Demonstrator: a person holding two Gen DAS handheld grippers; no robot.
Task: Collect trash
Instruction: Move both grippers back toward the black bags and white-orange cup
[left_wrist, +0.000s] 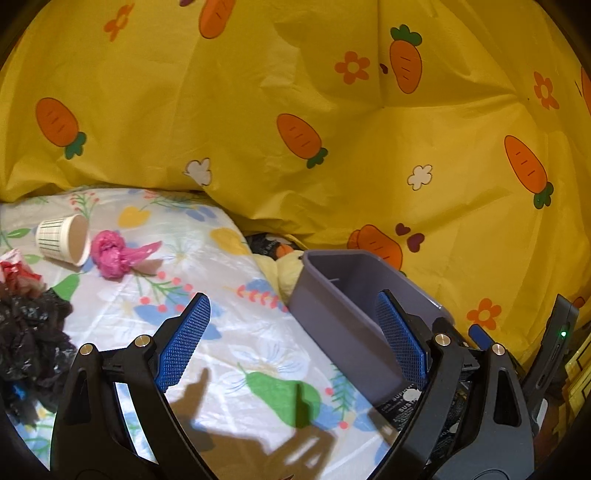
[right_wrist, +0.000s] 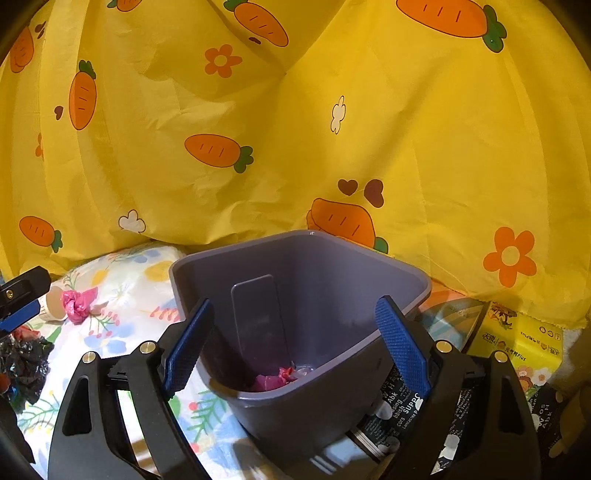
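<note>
- Three loose scraps lie at the left of the left wrist view on the flower-print sheet (left_wrist: 236, 332): a crumpled black plastic bag (left_wrist: 29, 339) at the edge, a red-and-white wrapper (left_wrist: 14, 267) above it, and further in a tipped white paper cup with a green grid print (left_wrist: 64, 240), touching a knotted pink plastic bag (left_wrist: 114, 253).
- Left tongs (left_wrist: 295, 339) stand wide apart with nothing between the blue pads, aimed at bare sheet, well apart from the scraps.
- Grey plastic bin (right_wrist: 314, 406) sits right of centre, tilted toward the right camera; pink and red scraps (right_wrist: 277, 380) already lie at its bottom.
- Right tongs (right_wrist: 295, 347) straddle the bin's near rim, jaws spread. The pads look just clear of the walls, so I judge it steadied rather than clamped.
- Yellow carrot-print cloth (right_wrist: 295, 147) fills the back of both views.
- Step in hand, as I judge it: between pick-ups, with some trash binned and the left tongs free.
- Next move calls for swinging the left tongs to the upper left toward the pink bag or cup, closing on one, then carrying it over the bin's mouth.
</note>
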